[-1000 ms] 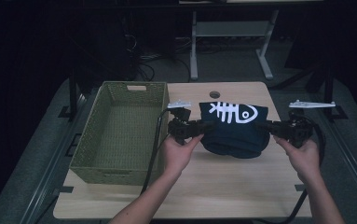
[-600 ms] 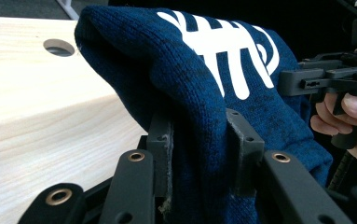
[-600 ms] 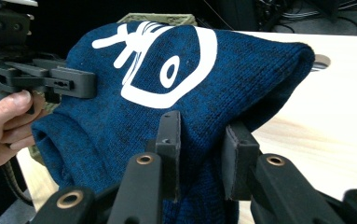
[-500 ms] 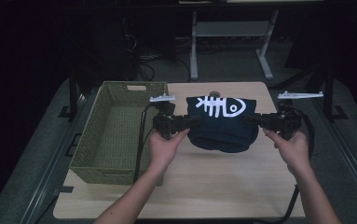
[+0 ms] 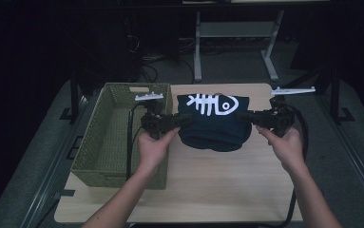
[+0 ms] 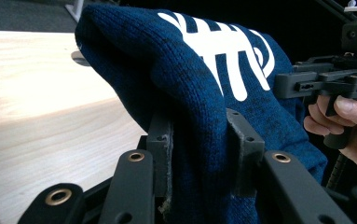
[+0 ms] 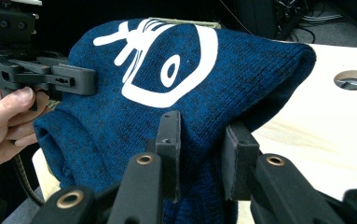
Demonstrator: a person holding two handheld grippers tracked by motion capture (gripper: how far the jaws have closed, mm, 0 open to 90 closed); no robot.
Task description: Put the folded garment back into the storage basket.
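Dark-blue knitted fabric makes up the folded sweater (image 5: 213,124), on whose upper face a white fish-skeleton print (image 5: 214,103) is displayed. In the high view the garment is seen suspended between the two grippers over the middle of the light wooden table (image 5: 208,185), its lower fold sagging in a rounded bulge close to the tabletop; contact with the surface cannot be determined. The left edge of the sweater is clamped by the left gripper (image 5: 182,121), and in the left gripper view a thick bunch of knit is seen pinched between the two black jaws (image 6: 204,154). The right edge is clamped in the same manner by the right gripper (image 5: 246,117), whose jaws are seen in the right gripper view closed onto a fold of the fabric (image 7: 199,158). Each gripper is borne by one hand, the left hand (image 5: 152,145) and the right hand (image 5: 286,145). A green woven basket (image 5: 104,142) stands on the left part of the table, just beside the left gripper. Compared with the picture taken one second earlier, the sweater and both grippers are found displaced toward the basket, so that the left gripper now lies at the basket's right wall, and the garment is carried slightly higher. The grip on both edges is unchanged.
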